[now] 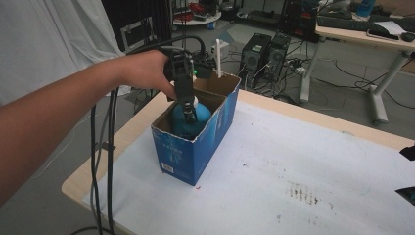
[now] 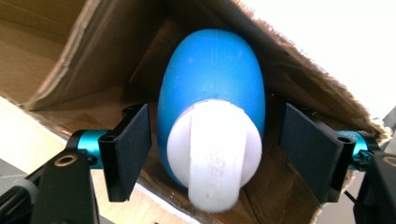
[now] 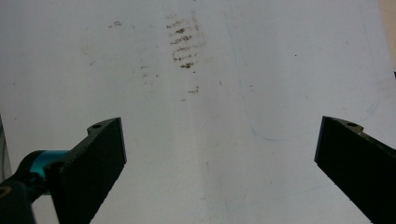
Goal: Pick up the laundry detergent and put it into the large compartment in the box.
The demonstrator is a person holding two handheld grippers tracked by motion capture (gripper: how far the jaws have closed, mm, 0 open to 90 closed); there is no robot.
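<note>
Blue and egg-shaped, the plastic bottle with a white cap (image 2: 212, 88) lies inside the open blue cardboard box (image 1: 188, 152), at the box's near end as our high view shows it (image 1: 182, 120). That box stands on the white sheet covering the wooden table (image 1: 293, 171), close to the table's left edge. Our left hand (image 1: 144, 73) holds the left gripper (image 1: 188, 113) pointing down into the box, its black cables (image 1: 103, 161) hanging off the table's side. In the left gripper view the bottle's white cap (image 2: 215, 154) faces the camera, and the gripper (image 2: 215, 149) has a black pad on each side of the bottle. Both pads stand clear of the blue body, with brown cardboard visible in the gaps, so the jaws are apart and grip nothing, though the bottle sits between them. The box's inner brown walls rise around the bottle, and a torn cardboard edge runs along the upper right of that view.

Our right gripper (image 3: 219, 168) hangs over a bare part of the white sheet, jaws spread wide with nothing between them. Brownish smudge marks (image 3: 184, 44) lie on the sheet beyond its pads. In the high view a dark part of it shows at the right edge (image 1: 407, 171), well apart from the box.
</note>
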